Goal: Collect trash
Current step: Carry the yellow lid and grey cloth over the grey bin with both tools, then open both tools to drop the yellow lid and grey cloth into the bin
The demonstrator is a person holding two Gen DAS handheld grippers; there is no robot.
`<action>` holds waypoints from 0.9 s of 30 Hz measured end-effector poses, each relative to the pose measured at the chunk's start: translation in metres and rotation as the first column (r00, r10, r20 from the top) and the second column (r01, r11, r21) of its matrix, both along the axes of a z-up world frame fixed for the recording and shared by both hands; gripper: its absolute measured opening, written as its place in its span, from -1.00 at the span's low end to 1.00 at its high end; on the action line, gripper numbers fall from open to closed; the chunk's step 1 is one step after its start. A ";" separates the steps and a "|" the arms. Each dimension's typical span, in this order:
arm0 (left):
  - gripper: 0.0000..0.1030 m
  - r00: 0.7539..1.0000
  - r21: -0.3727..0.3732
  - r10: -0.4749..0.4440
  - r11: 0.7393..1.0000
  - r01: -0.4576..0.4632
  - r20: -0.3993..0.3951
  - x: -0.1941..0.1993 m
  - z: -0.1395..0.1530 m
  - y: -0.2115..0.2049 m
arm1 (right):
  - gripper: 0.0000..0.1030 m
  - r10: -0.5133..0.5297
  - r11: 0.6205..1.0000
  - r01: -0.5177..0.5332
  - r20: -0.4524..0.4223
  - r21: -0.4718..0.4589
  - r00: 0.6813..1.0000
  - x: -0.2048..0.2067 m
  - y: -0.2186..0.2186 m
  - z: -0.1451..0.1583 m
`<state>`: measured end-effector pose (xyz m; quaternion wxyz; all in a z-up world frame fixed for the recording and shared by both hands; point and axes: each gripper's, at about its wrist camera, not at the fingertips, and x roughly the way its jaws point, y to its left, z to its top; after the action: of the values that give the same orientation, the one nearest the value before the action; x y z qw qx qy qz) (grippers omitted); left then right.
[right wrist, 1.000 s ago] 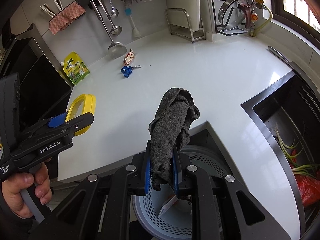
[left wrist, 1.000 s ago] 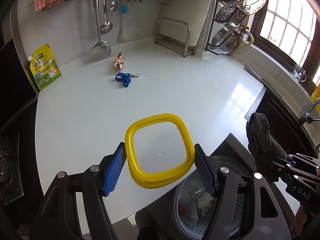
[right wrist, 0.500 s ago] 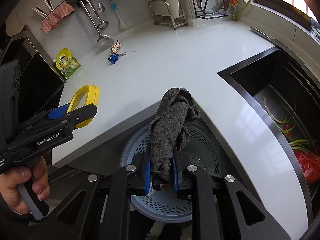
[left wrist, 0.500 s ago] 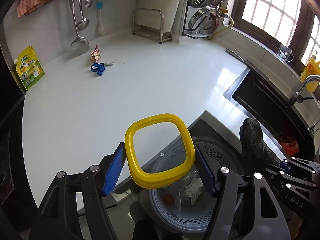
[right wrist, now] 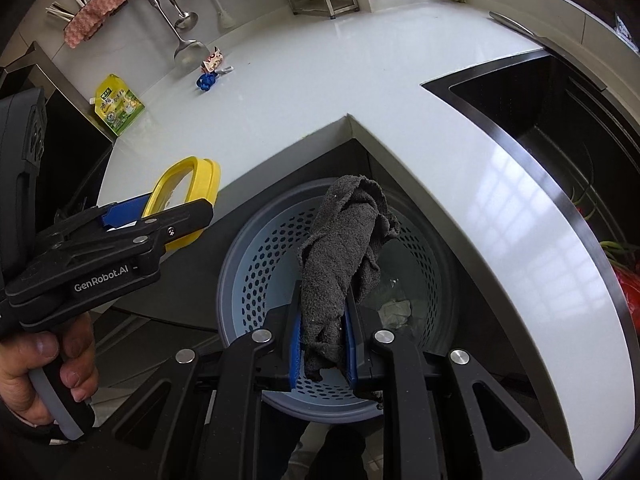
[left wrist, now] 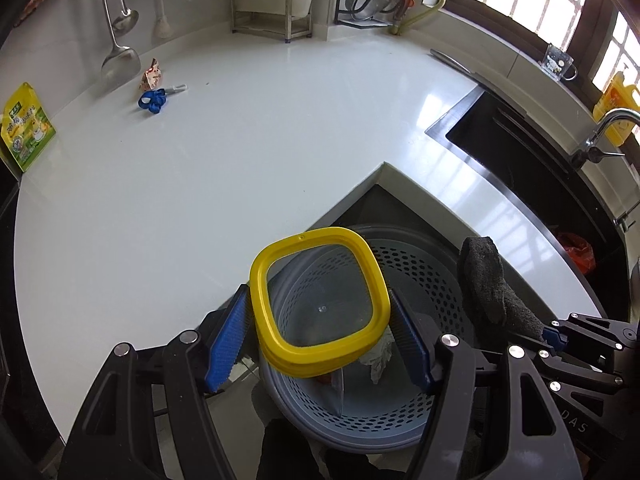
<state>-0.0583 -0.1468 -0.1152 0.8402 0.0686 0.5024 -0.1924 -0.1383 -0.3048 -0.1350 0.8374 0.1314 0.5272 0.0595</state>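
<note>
My left gripper (left wrist: 320, 324) is shut on a yellow-rimmed clear lid (left wrist: 376, 276) and holds it over the near rim of the grey perforated trash bin (left wrist: 424, 264). The lid also shows in the right wrist view (right wrist: 208, 176), left of the bin (right wrist: 256, 256). My right gripper (right wrist: 322, 344) is shut on a dark grey rag (right wrist: 340, 248), held over the bin's opening; the rag shows in the left wrist view (left wrist: 484, 280) at right. Crumpled paper (right wrist: 396, 308) lies inside the bin. A snack wrapper (left wrist: 153, 77) lies far back on the white counter (left wrist: 240, 140).
Blue scissors (left wrist: 154, 100) lie by the wrapper. A yellow-green pouch (left wrist: 26, 128) leans at the far left. Ladles (left wrist: 118, 52) hang on the back wall, a metal rack (left wrist: 272, 12) stands behind. A black sink (right wrist: 560, 128) with a red bag (right wrist: 628, 296) is at right.
Both grippers have drawn back from over the counter to above the trash bin, still holding the lid and the rag. The bin now fills the foreground.
</note>
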 end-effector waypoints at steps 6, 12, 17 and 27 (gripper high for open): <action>0.28 0.994 0.019 -0.073 0.997 0.075 -0.079 -0.002 -0.030 -0.018 | -0.69 0.001 1.000 -0.002 -0.067 -0.010 0.998 -0.004 0.002 -0.025; 0.29 0.982 0.039 -0.131 0.990 0.137 -0.140 -0.001 -0.058 -0.031 | -0.68 -0.003 1.000 0.001 -0.131 -0.010 0.991 -0.005 0.001 -0.049; 0.29 0.973 0.066 -0.161 0.983 0.174 -0.164 0.002 -0.074 -0.035 | -0.68 -0.011 1.000 0.009 -0.159 -0.018 0.987 -0.003 0.001 -0.061; 0.66 0.965 0.066 -0.164 0.981 0.181 -0.202 0.011 -0.085 -0.031 | 0.11 -0.034 0.999 0.034 -0.172 -0.003 0.985 0.009 -0.002 -0.067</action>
<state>-0.0470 -0.1781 -0.2002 0.7631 0.1279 0.5823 -0.2495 -0.1296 -0.3066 -0.2018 0.7897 0.1450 0.5952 0.0337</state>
